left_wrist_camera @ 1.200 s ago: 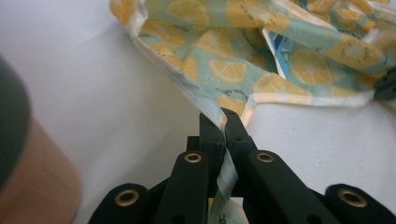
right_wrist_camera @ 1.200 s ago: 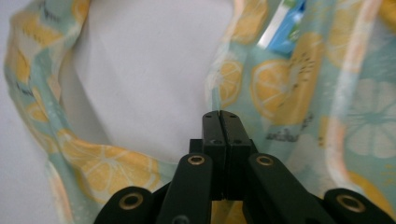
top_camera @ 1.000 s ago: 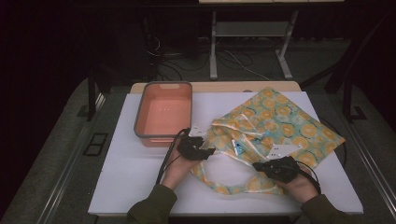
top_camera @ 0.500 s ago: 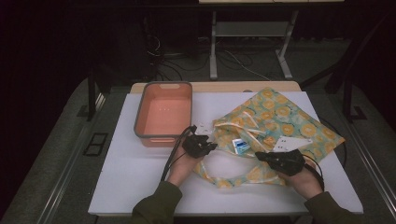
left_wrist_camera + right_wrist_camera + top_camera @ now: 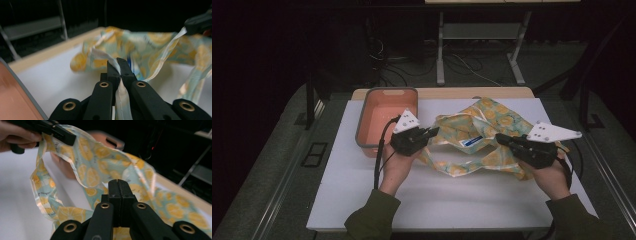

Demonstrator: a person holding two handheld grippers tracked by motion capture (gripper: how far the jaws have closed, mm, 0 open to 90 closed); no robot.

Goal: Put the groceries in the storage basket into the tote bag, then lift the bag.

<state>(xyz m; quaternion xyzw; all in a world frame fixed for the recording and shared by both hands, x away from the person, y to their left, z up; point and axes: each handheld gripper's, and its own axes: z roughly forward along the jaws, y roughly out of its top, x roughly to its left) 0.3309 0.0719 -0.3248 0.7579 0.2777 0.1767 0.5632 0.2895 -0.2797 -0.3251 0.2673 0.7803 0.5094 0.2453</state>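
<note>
Lemon-print tote bag (image 5: 492, 130) now lifted off the table, left gripper (image 5: 432, 133) clenched on its strap, right gripper (image 5: 502, 140) pinching fabric at 3 o'clock, mouth opening.

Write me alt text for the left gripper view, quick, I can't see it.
The left gripper is shut on a pale strap of a lemon-print fabric bag, which hangs lifted over the white table. At the upper right the other gripper holds a second strap, and a pink bin's rim shows at the lower left.
</note>
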